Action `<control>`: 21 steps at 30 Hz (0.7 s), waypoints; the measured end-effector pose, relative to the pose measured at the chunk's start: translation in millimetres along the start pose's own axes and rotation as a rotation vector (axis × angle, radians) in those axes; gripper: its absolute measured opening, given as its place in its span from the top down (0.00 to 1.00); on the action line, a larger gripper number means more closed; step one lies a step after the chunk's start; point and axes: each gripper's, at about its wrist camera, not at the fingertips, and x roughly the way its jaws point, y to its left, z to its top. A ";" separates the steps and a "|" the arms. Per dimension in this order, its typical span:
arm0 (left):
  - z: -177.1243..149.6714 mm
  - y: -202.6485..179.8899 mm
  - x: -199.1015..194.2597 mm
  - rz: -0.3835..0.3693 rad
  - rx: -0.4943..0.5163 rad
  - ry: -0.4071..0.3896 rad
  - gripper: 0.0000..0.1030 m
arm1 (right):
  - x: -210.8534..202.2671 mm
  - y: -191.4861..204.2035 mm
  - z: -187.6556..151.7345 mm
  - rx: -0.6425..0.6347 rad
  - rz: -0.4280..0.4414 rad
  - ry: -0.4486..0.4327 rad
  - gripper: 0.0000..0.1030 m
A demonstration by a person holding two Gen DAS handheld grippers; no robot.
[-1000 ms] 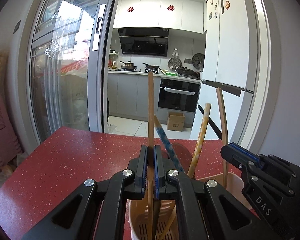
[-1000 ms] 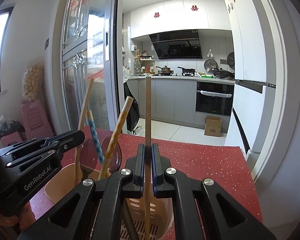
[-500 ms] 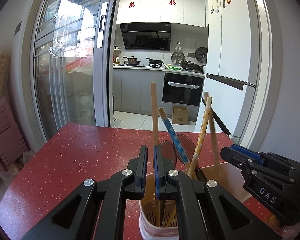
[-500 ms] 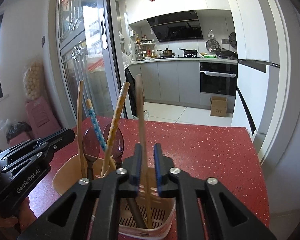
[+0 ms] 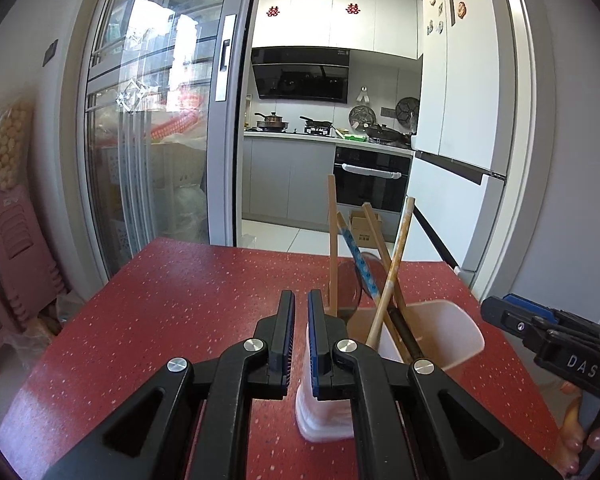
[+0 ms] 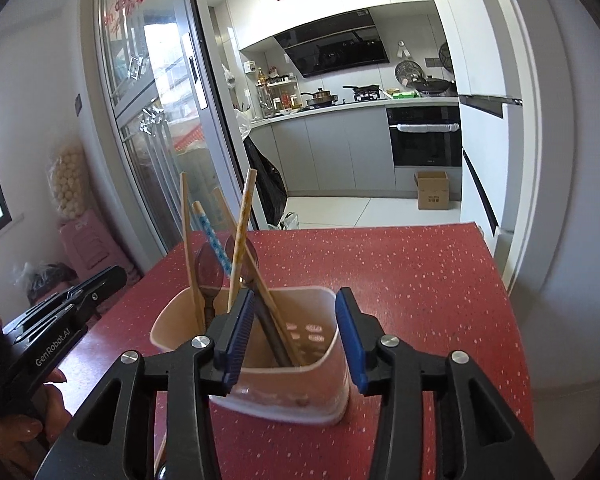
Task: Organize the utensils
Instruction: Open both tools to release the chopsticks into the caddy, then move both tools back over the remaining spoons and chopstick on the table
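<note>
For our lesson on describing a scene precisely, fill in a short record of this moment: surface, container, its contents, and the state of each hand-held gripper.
surface: red speckled table
container: pale plastic utensil holder, upright on the table
contents: wooden chopsticks, a blue patterned handle, dark spoons, all leaning inside the holder
left hand-held gripper: narrowly open, holding nothing, beside the holder
right hand-held gripper: wide open, holding nothing, in front of the holder

Red speckled table (image 6: 420,280) in front of me.
My view shows one thing standing on it: a pale plastic utensil holder (image 6: 324,380), upright, near the table's near edge.
</note>
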 end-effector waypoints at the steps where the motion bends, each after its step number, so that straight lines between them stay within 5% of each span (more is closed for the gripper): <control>1: -1.1 1.3 -3.0 0.001 -0.002 0.005 0.66 | -3.3 -0.4 -2.0 0.009 0.002 0.007 0.52; 21: -90.2 47.4 -76.0 0.026 -0.124 0.224 0.65 | -56.3 6.1 -85.7 0.150 -0.005 0.231 0.44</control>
